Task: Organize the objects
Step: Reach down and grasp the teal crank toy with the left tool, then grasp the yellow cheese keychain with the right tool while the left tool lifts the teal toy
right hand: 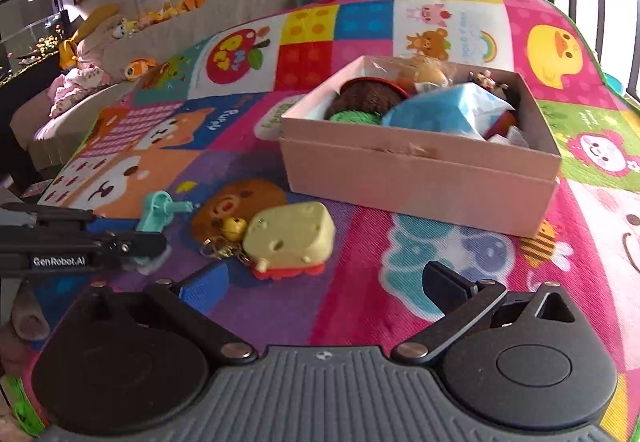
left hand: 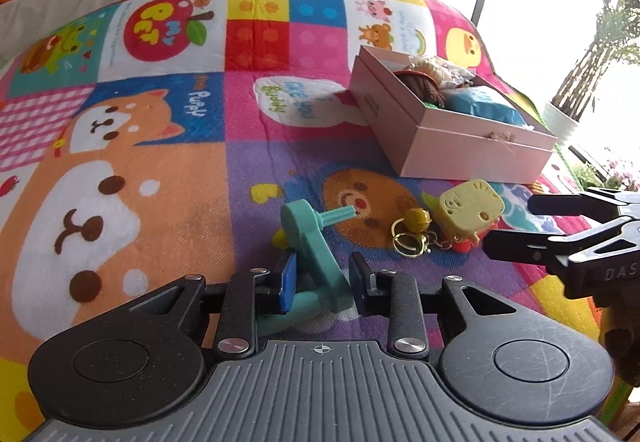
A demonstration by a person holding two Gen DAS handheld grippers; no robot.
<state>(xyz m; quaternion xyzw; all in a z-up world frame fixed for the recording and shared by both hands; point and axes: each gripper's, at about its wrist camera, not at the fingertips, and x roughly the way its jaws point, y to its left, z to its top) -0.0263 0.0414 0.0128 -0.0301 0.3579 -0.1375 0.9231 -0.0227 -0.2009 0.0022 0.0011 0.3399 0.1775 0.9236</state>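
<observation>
A teal plastic toy lies on the colourful play mat. My left gripper is open with its jaws on either side of the toy's near end, not clamped. The toy also shows in the right wrist view, partly behind the left gripper's fingers. A yellow cheese-shaped keychain with a gold bell lies on the mat in front of my right gripper, which is open wide and empty. A pink cardboard box holds several toys.
The right gripper's fingers reach in from the right, close to the keychain. The box stands behind it. A sofa with plush toys lies beyond the mat. A potted plant stands at the far right.
</observation>
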